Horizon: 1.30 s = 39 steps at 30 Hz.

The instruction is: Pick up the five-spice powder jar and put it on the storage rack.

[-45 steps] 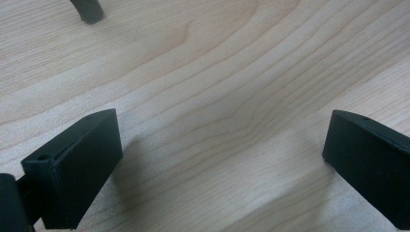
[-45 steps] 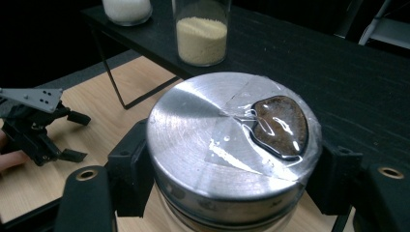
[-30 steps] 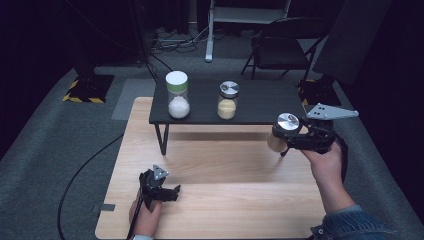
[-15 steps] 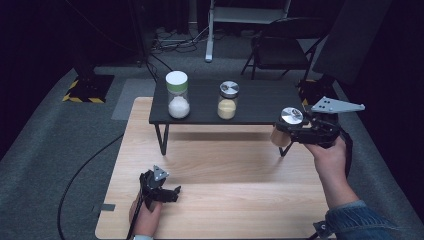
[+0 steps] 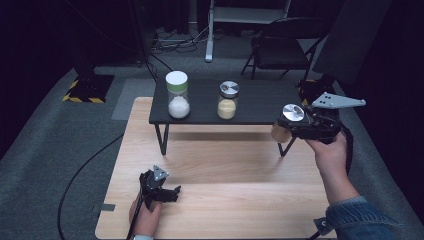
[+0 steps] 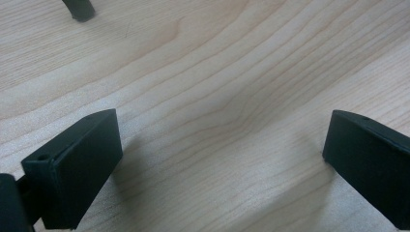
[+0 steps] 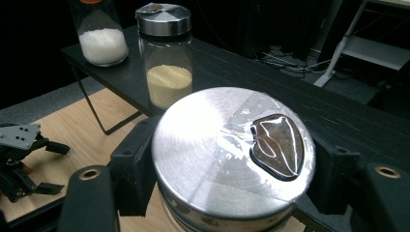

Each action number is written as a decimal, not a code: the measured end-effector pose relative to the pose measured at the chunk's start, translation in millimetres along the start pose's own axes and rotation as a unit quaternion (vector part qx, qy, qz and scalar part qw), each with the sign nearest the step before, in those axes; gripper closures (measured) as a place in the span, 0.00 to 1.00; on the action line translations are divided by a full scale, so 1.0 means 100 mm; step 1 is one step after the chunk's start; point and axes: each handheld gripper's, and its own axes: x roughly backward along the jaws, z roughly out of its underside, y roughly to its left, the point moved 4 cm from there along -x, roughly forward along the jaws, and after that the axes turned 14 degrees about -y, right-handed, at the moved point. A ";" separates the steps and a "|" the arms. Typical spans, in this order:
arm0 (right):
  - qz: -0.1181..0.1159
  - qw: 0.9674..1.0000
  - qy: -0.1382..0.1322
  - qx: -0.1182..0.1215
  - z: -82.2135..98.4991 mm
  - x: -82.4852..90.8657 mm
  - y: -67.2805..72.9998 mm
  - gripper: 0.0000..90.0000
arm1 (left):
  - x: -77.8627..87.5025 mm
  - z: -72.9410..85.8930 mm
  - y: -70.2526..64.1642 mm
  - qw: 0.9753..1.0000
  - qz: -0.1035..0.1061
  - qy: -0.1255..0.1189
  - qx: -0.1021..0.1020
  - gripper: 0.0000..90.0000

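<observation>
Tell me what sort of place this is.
Probably a studio or lab set up for recording, not a home: dark walls and grey carpet, cables trailing over the floor, hazard tape at a stand's foot, a folding chair, and a wooden board under a small black table bearing jars.

Light wood bench point(image 5: 240, 200) carries a low black shelf point(image 5: 260, 102). On the shelf: white-lidded jar point(image 5: 177, 95) and steel-lidded jar point(image 5: 228, 100), near each other, upright.
</observation>
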 end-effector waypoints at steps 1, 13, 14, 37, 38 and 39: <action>0.000 1.000 0.000 0.000 0.00 0.00 0.00 0.36 | 0.00 0.00 0.00 1.000 0.000 0.000 0.000 0.00; 0.006 1.000 -0.001 0.006 -0.11 -0.08 -0.04 0.38 | 0.00 0.00 0.00 1.000 0.000 0.000 0.000 0.00; 0.006 1.000 0.000 0.006 -0.12 -0.09 -0.05 0.38 | 0.00 0.00 0.00 1.000 0.000 0.000 0.000 0.00; 0.011 1.000 0.002 0.014 -0.27 -0.49 -0.12 0.38 | 0.00 0.00 0.00 1.000 0.000 0.001 0.000 0.00; 0.012 1.000 0.000 0.014 -0.27 -0.50 -0.12 0.38 | 0.00 0.00 0.00 1.000 0.000 0.000 0.000 0.00; 0.012 1.000 -0.001 0.012 -0.27 -0.52 -0.13 0.38 | 0.00 0.00 0.00 1.000 0.000 0.000 0.000 0.00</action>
